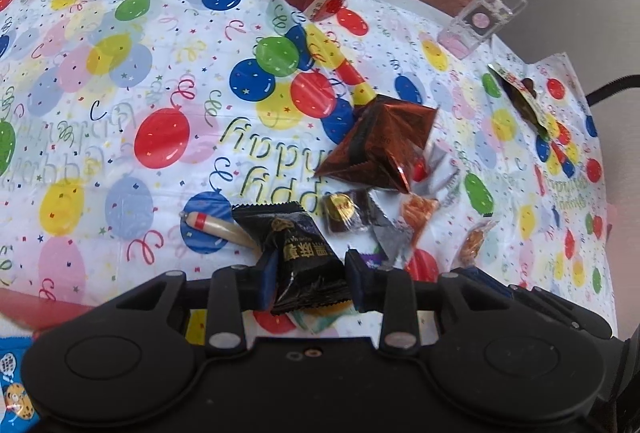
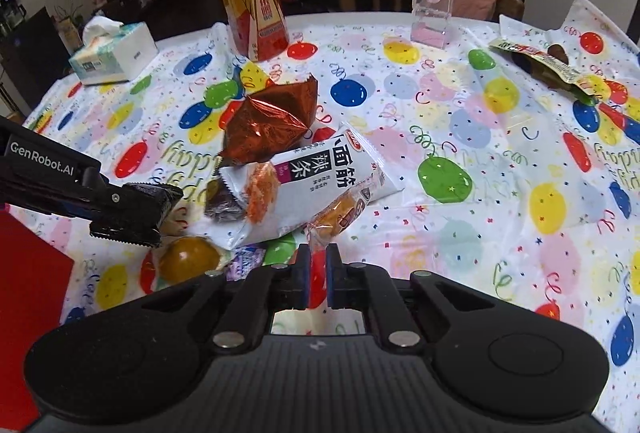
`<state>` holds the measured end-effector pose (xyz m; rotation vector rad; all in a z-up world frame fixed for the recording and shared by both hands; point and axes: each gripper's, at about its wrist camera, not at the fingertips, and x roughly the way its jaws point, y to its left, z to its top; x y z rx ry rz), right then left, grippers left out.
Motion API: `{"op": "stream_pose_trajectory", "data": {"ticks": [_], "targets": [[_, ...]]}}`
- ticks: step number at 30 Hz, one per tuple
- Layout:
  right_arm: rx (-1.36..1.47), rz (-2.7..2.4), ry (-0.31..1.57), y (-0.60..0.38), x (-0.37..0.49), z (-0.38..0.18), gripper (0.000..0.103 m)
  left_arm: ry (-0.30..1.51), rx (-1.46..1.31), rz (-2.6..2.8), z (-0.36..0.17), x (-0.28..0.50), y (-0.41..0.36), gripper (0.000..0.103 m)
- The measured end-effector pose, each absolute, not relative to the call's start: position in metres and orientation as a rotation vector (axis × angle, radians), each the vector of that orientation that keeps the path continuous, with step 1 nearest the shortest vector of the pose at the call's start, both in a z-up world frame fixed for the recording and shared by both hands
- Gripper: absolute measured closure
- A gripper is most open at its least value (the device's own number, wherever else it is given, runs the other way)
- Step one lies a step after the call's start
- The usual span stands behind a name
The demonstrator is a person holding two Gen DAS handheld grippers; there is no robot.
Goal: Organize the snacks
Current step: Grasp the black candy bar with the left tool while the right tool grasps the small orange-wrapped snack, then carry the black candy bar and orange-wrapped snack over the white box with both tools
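Little looks sorted yet. The left tool [image 1: 310, 273] grips a black packet [image 1: 298, 253]; the right tool [image 2: 317, 269] pinches an orange snack's [image 2: 340, 215] wrapper. The pile [image 2: 280, 173] on the counter [image 2: 480, 233] remains at 12 o'clock.

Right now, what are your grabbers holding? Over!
Left gripper shut on shiny black snack packet. Right gripper pinching orange clear-wrapped snack by its end. Rest of pile ahead, red foil bag on top.
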<state>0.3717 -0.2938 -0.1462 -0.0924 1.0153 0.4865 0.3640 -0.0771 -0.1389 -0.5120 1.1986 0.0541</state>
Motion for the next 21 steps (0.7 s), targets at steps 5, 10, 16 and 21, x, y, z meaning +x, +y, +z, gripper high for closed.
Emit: {"op": "stream_pose_trajectory", "data": {"ticks": [5,10,16,21], "targets": [[-0.077,0.503,0.993,-0.296,0.351,-0.123,0.096,1.189,-0.512,0.01,-0.123,0.351,-0.078,0.07],[-0.099,0.527,0.962,-0.29,0.324,-0.098,0.096,1.179,-0.509,-0.037,-0.107,0.335,-0.079,0.07],[-0.113,0.558,0.938,-0.278,0.292,-0.071,0.096,1.155,-0.5,-0.085,-0.086,0.313,-0.074,0.07],[-0.133,0.578,0.927,-0.263,0.269,-0.052,0.096,1.127,-0.489,-0.125,-0.068,0.291,-0.063,0.07]]}}
